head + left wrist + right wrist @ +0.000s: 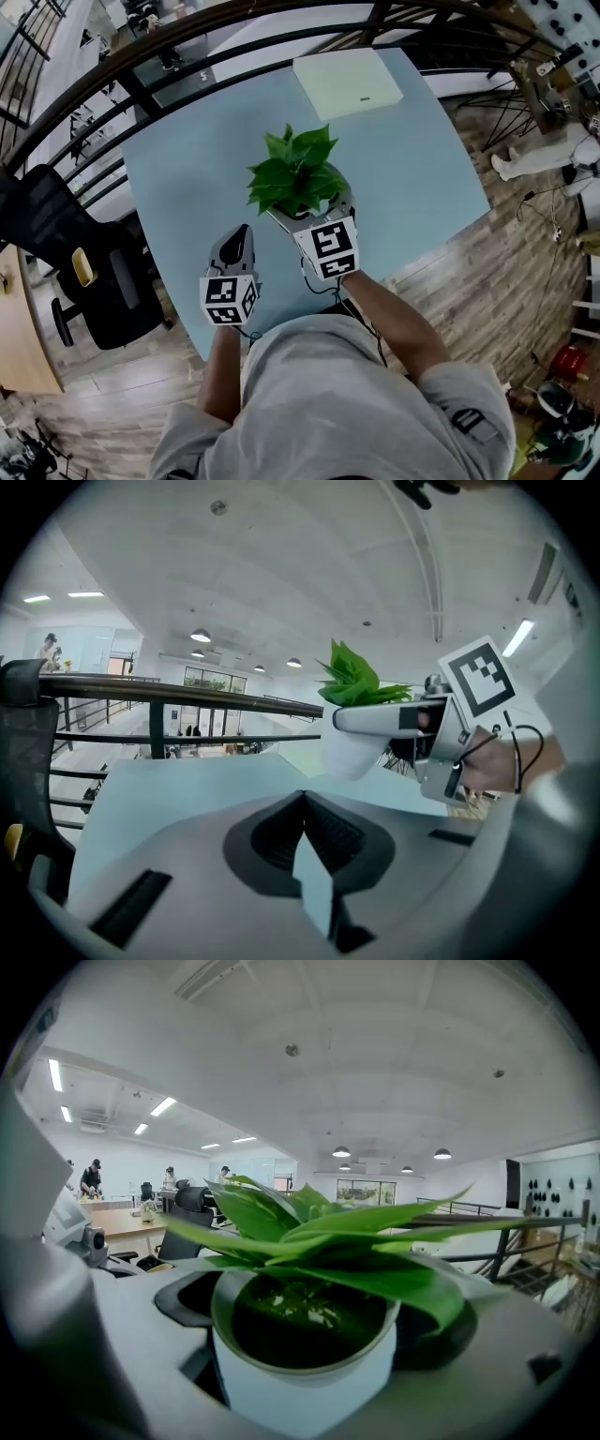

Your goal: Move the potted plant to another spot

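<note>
Step in hand: potted plant gripped, transfer pending.
Right gripper [322, 221] is clamping the potted plant [302, 1349] by its white pot between its jaws; left gripper [306, 805], jaws together and empty, is hanging just beside it over the table [183, 173]. Next, probably: level carry, gentle set-down.

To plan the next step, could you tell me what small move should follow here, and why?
Probably carry the potted plant sideways, upright, toward a bare part of the table: the right gripper clasps the pot, and the left gripper is shut on nothing.

Grey T-shirt [328, 403], black-white marker cubes [230, 300], black cable [518, 761]
</note>
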Demonstrator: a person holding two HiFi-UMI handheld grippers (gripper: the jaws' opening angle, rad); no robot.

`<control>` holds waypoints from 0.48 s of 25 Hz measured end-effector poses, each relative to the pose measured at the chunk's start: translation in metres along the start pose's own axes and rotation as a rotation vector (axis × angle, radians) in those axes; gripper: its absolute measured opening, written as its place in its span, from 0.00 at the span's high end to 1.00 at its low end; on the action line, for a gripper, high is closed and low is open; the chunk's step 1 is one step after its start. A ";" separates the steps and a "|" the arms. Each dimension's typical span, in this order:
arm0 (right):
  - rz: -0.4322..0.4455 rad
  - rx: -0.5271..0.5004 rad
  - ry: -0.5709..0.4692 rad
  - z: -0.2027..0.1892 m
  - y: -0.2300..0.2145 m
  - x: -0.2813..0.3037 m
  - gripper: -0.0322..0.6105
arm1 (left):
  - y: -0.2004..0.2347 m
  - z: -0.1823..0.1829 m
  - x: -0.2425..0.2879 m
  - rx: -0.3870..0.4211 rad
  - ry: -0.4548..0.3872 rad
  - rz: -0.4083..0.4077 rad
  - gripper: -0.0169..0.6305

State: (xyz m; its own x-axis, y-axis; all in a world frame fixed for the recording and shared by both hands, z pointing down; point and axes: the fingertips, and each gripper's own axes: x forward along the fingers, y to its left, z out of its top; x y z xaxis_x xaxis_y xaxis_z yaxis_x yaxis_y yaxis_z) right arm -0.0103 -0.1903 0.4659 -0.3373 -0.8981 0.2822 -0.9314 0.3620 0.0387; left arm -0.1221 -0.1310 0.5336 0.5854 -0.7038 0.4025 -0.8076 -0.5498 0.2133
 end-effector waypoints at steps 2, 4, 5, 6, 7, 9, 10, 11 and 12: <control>-0.001 0.007 -0.001 0.000 -0.015 0.002 0.10 | -0.009 0.004 0.016 0.006 0.004 -0.005 0.95; -0.003 0.017 0.002 -0.004 -0.032 0.004 0.09 | -0.017 0.009 0.031 0.008 0.008 -0.004 0.95; -0.004 0.024 0.004 -0.005 -0.040 0.004 0.09 | -0.021 0.011 0.038 0.009 0.009 -0.004 0.95; -0.005 0.033 0.006 -0.006 -0.047 0.005 0.10 | -0.025 0.014 0.045 0.010 0.010 -0.004 0.95; -0.006 0.043 0.008 -0.007 -0.053 0.006 0.09 | -0.027 0.016 0.051 0.011 0.012 -0.005 0.95; -0.007 0.050 0.016 -0.011 -0.065 0.010 0.09 | -0.030 0.019 0.064 0.012 0.017 -0.005 0.95; -0.006 0.050 0.020 -0.013 -0.070 0.013 0.09 | -0.030 0.020 0.071 0.011 0.019 -0.003 0.95; -0.003 0.048 0.025 -0.016 -0.075 0.015 0.09 | -0.031 0.020 0.077 0.009 0.023 0.001 0.95; -0.001 0.047 0.032 -0.019 -0.079 0.017 0.09 | -0.033 0.020 0.082 0.007 0.027 0.005 0.95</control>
State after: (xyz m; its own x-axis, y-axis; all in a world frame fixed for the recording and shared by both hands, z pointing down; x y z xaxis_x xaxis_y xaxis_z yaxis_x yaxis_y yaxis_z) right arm 0.0607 -0.2291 0.4858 -0.3329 -0.8897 0.3124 -0.9373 0.3485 -0.0064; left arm -0.0463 -0.1799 0.5420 0.5794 -0.6941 0.4272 -0.8098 -0.5497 0.2050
